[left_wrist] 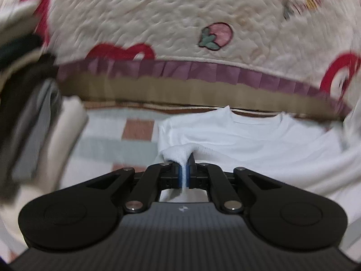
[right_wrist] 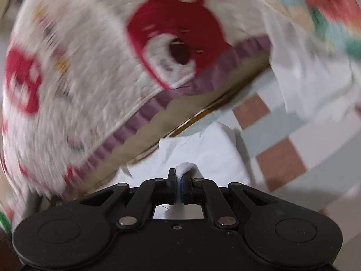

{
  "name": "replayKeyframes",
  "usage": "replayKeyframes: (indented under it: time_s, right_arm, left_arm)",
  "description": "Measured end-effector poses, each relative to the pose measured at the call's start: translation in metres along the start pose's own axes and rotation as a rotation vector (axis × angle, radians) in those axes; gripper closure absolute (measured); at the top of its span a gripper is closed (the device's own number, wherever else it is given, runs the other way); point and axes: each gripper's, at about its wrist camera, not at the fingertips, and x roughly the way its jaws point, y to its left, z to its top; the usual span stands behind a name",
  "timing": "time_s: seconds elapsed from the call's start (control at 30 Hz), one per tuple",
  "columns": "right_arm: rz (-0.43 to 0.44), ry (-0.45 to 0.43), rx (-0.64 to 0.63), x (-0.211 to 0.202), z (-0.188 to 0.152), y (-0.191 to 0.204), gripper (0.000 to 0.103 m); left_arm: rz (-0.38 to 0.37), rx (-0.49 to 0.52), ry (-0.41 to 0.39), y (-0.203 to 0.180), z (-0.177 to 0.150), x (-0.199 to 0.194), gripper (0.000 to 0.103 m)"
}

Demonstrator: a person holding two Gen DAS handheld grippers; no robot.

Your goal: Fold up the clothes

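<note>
A checkered sheet (left_wrist: pixel 112 140) carries a white shirt (left_wrist: pixel 248 135) against a bear-print quilt (left_wrist: pixel 158 18). The left gripper (left_wrist: pixel 185 169) and right gripper (right_wrist: pixel 179 180) each pinch the shirt's fabric. No writing is legible; a strawberry motif (left_wrist: pixel 215 36) shows only in the left view.

Left gripper (left_wrist: pixel 185 169) clamped on a bunched fold of the white shirt (left_wrist: pixel 248 135), jaws tight, cloth squeezed between the blue pads (left_wrist: pixel 179 174). Shirt lies on a checked sheet (left_wrist: pixel 108 142). Behind it: cream quilt (left_wrist: pixel 158 18) with strawberry and red prints, purple ruffle trim.
</note>
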Motion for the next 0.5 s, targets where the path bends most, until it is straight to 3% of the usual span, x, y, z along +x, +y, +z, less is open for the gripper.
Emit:
replayKeyframes:
  time_s: [0.07,0.13,0.27,0.5]
  right_arm:
    - [0.022,0.011,0.108,0.016,0.011,-0.01,0.097]
    - [0.064,0.032,0.16,0.036,0.025,-0.013,0.097]
    - [0.038,0.015,0.138,0.059,0.04,-0.006,0.097]
    - [0.014,0.053,0.12,0.089,0.047,-0.009,0.097]
  left_arm:
    - [0.005,0.053,-0.014,-0.004,0.003,0.012,0.1]
    - [-0.013,0.024,-0.01,0.003,0.008,0.026,0.1]
    - [-0.069,-0.084,0.075,0.023,0.012,0.078,0.1]
    - [-0.131,-0.183,0.149,0.05,-0.006,0.121,0.1]
